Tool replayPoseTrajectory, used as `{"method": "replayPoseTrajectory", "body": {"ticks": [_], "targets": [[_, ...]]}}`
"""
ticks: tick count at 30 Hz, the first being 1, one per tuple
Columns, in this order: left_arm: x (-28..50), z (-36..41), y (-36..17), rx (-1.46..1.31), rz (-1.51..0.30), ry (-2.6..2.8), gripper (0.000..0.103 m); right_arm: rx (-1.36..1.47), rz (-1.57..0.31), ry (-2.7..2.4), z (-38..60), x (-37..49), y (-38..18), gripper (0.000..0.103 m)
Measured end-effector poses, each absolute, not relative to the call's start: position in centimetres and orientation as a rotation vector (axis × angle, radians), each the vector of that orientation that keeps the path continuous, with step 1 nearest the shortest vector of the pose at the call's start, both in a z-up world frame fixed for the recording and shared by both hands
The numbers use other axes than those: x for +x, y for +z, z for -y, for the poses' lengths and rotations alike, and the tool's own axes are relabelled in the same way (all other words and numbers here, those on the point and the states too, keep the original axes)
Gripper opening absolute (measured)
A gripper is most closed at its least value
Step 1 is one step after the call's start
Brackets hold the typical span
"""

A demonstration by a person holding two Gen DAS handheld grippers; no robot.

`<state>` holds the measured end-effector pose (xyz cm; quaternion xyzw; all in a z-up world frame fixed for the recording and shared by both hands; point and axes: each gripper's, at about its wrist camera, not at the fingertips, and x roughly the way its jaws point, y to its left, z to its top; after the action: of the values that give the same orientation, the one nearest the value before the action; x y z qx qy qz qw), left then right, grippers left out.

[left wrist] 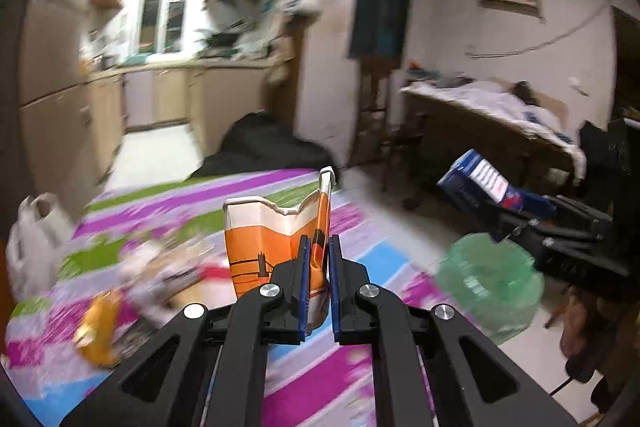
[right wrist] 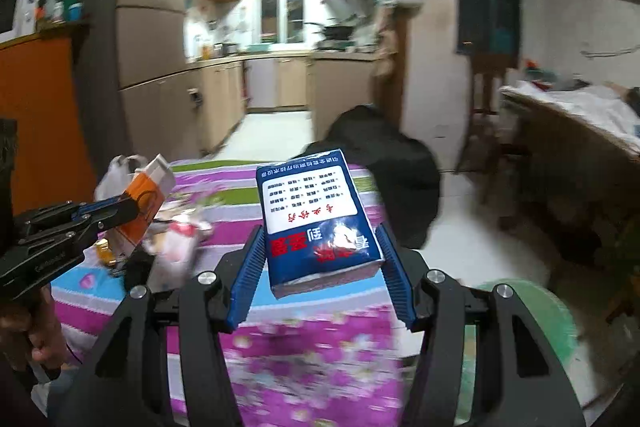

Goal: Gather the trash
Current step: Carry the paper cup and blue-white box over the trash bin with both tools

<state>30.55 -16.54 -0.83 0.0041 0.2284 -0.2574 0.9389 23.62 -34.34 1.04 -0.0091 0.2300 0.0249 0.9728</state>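
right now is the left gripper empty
No, the left gripper is clamped on the wall of a torn orange paper cup.

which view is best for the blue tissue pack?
Right wrist. The blue tissue pack fills the centre, held between the right claw pads with its printed label facing the camera, sharp enough to see the text. The left wrist view shows it only small and tilted at the right edge, in that claw seen from the side.

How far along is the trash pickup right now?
In hand: left gripper pinches a crumpled orange paper cup; right gripper holds a blue tissue pack. Neither is in the green bin yet. Left: blurred litter on the striped tablecloth.
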Motion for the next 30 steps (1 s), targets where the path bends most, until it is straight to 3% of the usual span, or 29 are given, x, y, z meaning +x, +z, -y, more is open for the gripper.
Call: {"method": "replayPoseTrajectory", "body": {"ticks": [11, 18, 30], "targets": [[31.6, 32.8, 1.6, 0.003, -0.517, -0.781, 0.009, 0.063, -0.486, -0.213, 46.7, 20.6, 2.4, 0.053], [31.7, 42.6, 1.7, 0.048, -0.567, -0.873, 0.009, 0.135, -0.603, -0.288, 53.6, 20.7, 0.9, 0.053], [34.5, 51.6, -4.2, 0.135, -0.743, -0.918, 0.009, 0.224, -0.805, -0.319, 58.9, 23.1, -4.3, 0.053]]}}
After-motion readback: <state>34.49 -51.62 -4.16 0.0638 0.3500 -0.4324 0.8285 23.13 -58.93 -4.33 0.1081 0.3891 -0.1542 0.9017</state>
